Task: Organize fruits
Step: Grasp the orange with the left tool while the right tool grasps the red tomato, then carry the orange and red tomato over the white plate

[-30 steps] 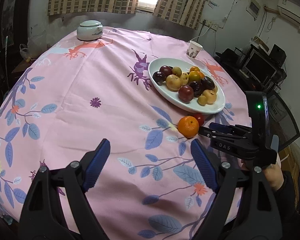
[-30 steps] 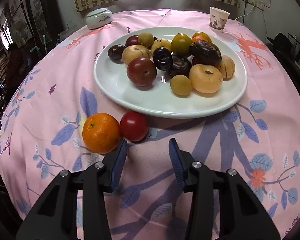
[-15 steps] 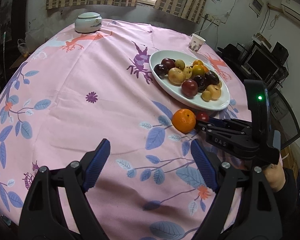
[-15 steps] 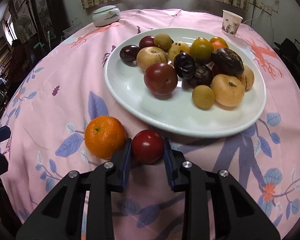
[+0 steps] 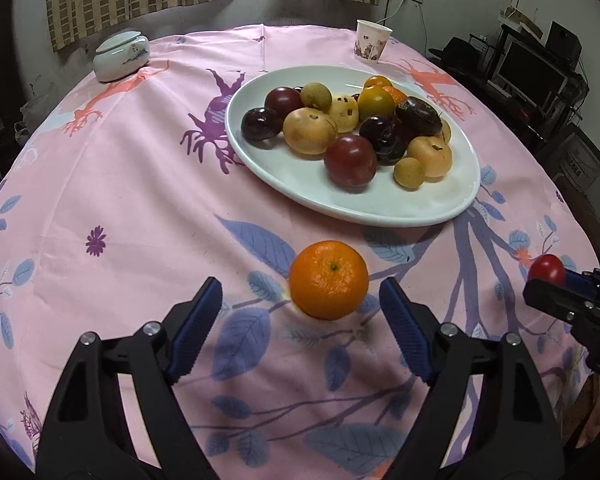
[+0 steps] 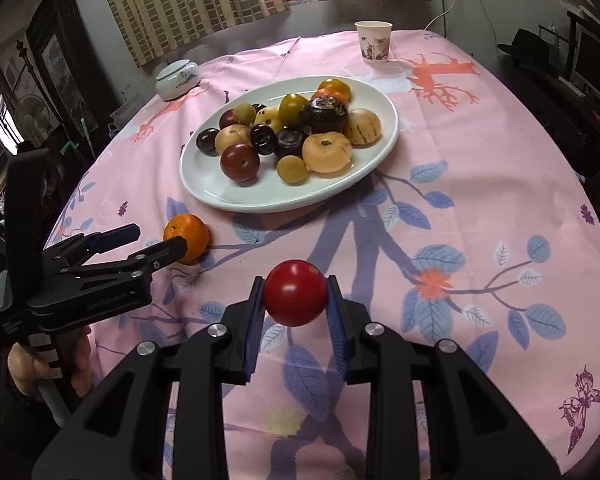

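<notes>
The red fruit (image 6: 295, 293) is sitting clamped between the pads of the right gripper (image 6: 296, 300), held clear above the cloth (image 6: 480, 184); in the left wrist view the same fruit (image 5: 547, 269) is showing at the far right edge, just ahead of that gripper's tip. The orange (image 5: 329, 279) is resting on the cloth, near the plate (image 5: 300, 184) but apart from its rim, and lying ahead of the left gripper (image 5: 300, 316), between the lines of its two fingers. The left gripper's jaws are standing wide and closing slightly, with the pads not touching the orange. From the right wrist view the left gripper (image 6: 156, 242) is reaching in from the left, one fingertip overlapping the orange (image 6: 186, 238); whether it is making contact is hard to judge there. A hand (image 6: 48, 364) is gripping its handle. The plate is carrying a heap of mixed fruits, dark red, yellow and near-black. A paper cup (image 6: 374, 41) and a lidded jar (image 6: 178, 79) are standing well beyond the plate, near the far edge.
</notes>
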